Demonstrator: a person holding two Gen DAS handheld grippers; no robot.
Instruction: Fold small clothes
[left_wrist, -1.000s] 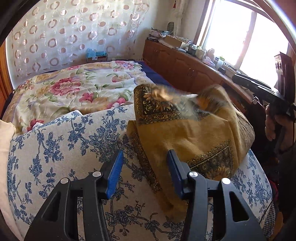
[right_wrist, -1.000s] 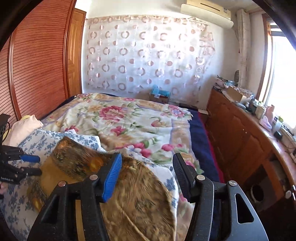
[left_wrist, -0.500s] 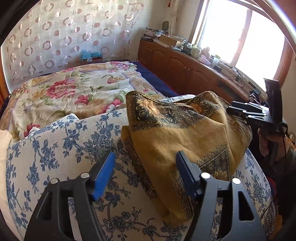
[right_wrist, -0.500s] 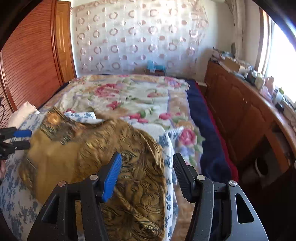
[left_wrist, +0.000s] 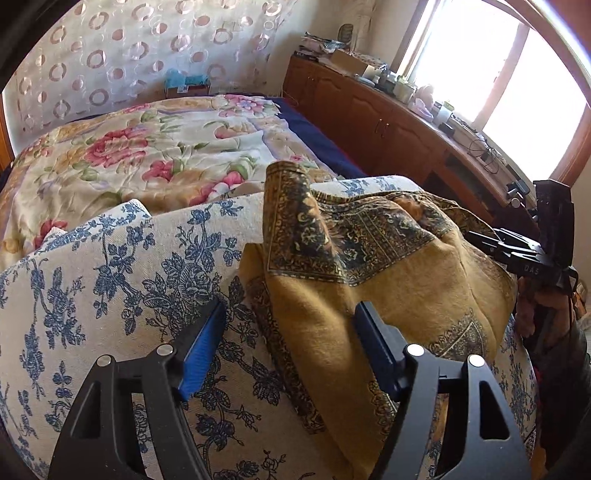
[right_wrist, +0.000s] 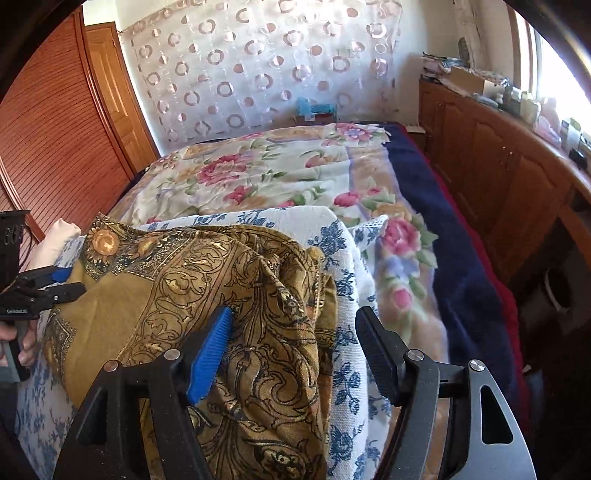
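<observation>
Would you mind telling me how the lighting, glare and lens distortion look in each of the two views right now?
Left wrist view: the window is blown out white, sunlight rakes across the mustard cloth, and the fisheye bends the wooden cabinet. Right wrist view: glare only at the right edge, the floral bedspread is evenly lit, the louvred wardrobe bows, and all looks sharp.

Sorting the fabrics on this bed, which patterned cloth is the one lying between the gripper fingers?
The mustard-yellow garment with dark ornate borders, heaped on the blue-and-white floral cloth. The pink-rose floral quilt lies farther back.
</observation>
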